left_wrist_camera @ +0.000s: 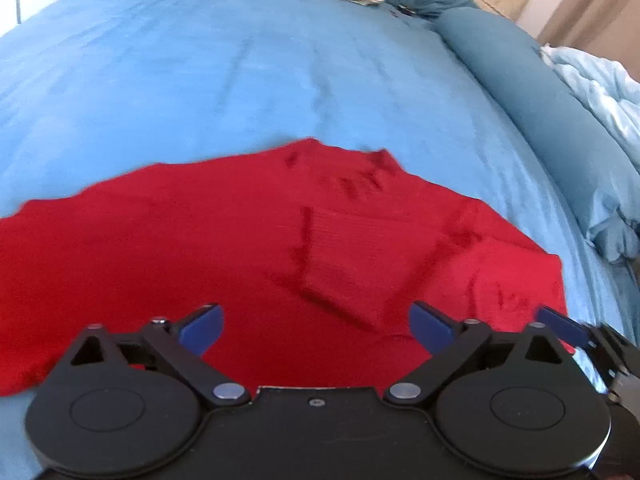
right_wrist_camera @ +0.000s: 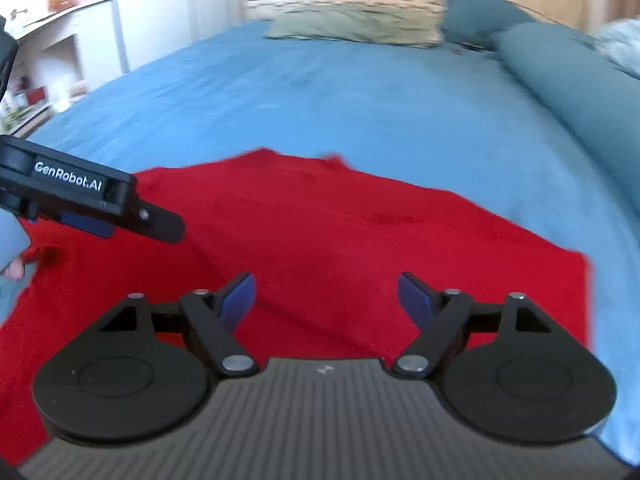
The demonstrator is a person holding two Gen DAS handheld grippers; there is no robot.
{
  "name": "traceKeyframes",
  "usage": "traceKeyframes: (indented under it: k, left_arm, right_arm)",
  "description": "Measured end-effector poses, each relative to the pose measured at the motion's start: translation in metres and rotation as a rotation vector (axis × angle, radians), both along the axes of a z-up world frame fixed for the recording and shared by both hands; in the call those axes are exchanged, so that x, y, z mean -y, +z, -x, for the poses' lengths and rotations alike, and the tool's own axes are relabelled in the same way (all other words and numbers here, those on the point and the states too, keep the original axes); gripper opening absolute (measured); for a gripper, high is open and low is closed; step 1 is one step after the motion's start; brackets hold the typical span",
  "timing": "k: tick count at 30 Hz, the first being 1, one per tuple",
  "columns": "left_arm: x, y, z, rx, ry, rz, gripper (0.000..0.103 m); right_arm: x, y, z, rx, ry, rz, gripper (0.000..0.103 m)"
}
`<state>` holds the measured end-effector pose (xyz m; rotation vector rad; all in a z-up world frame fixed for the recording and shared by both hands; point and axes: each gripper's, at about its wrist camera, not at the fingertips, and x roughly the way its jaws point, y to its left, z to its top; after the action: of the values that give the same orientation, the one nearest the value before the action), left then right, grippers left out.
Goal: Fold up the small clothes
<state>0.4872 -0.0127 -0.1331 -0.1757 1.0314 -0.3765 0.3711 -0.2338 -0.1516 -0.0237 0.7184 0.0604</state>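
red garment (left_wrist_camera: pixel 240 248) lies spread flat on the near part of the blue bed cover (left_wrist_camera: pixel 200 80), with creases toward its right side. bed cover spans both views. a long teal bolster (left_wrist_camera: pixel 532 92) runs along the bed's right edge; a green pillow (right_wrist_camera: pixel 356 28) lies at the far end. left gripper (left_wrist_camera: pixel 316 330) hovers over the garment, jaws spread wide, nothing between them. right gripper (right_wrist_camera: pixel 326 298) hovers over the garment, jaws spread wide, nothing between them. fingertips (right_wrist_camera: pixel 14 268) touch the garment's left edge.
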Motion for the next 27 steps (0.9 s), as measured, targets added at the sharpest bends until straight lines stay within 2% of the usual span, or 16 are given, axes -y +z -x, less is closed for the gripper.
traceKeyframes:
  k: [5, 7, 11, 12, 13, 14, 15, 17, 20, 24, 27]
  left_arm:
    - [0.025, -0.017, -0.004, -0.018, 0.016, 0.018, 0.079]
    - [0.030, -0.024, -0.005, -0.023, 0.035, 0.025, 0.067]
    - [0.040, -0.031, -0.007, -0.006, 0.077, 0.004, 0.050]
    - [0.043, -0.031, -0.009, -0.002, 0.092, -0.008, 0.040]
    - [0.044, -0.030, -0.011, -0.001, 0.107, -0.010, 0.021]
    - [0.045, -0.031, -0.013, -0.002, 0.118, -0.001, 0.009]
    - [0.045, -0.031, -0.015, -0.006, 0.125, 0.009, 0.004]
    - [0.047, -0.023, -0.017, 0.013, 0.128, 0.023, 0.004]
    - [0.044, 0.007, -0.014, 0.111, 0.098, 0.043, 0.004]
    - [0.003, 0.052, -0.006, 0.241, 0.173, 0.042, 0.004]
    - [-0.039, 0.060, 0.002, 0.279, 0.241, 0.000, 0.004]
  right_arm:
    - [0.054, 0.001, 0.033, -0.023, -0.152, 0.003, 0.102]
    - [0.070, -0.003, 0.040, -0.037, -0.212, -0.004, 0.102]
    - [0.090, -0.015, 0.049, -0.056, -0.314, -0.002, 0.102]
    - [0.093, -0.017, 0.051, -0.060, -0.339, 0.000, 0.102]
    - [0.096, -0.019, 0.052, -0.065, -0.359, -0.001, 0.102]
    - [0.099, -0.021, 0.054, -0.070, -0.378, -0.004, 0.102]
    - [0.101, -0.022, 0.055, -0.074, -0.396, -0.008, 0.102]
    - [0.101, -0.026, 0.052, -0.094, -0.416, -0.014, 0.102]
    - [0.100, -0.032, 0.048, -0.128, -0.456, 0.029, 0.103]
    - [0.100, -0.041, 0.028, -0.166, -0.438, 0.102, 0.103]
    - [0.102, -0.043, 0.016, -0.148, -0.421, 0.095, 0.103]
